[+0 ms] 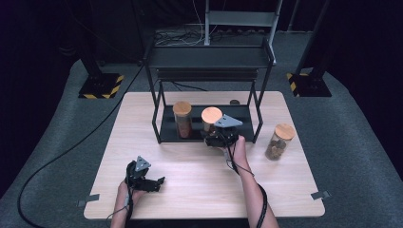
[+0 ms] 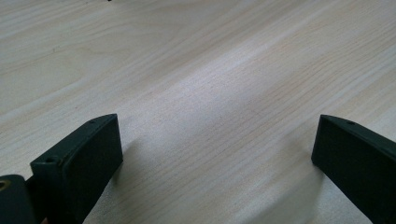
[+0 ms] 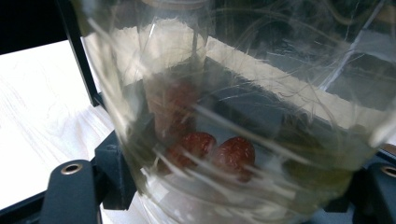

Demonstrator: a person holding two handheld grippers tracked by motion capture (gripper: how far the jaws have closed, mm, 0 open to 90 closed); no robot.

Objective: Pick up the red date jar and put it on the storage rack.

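- High view: the right gripper (image 1: 215, 136) holds a clear glass jar with round cork lid (image 1: 211, 115) on the black metal rack (image 1: 164, 134).
- Left gripper (image 1: 159, 182) rests wide apart on the pale wooden table (image 1: 199, 185).

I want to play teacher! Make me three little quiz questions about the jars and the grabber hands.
1. How many cork-lidded jars are there in all?
2. True or false: the left gripper is holding a jar.
3. Which jar sits off the black rack? A) left jar B) middle jar C) right jar

Key:
1. Three.
2. False. Its fingers are spread over bare table.
3. C. It stands on the table beside the rack, while the right gripper has the middle jar, holding red fruit, between its fingers.
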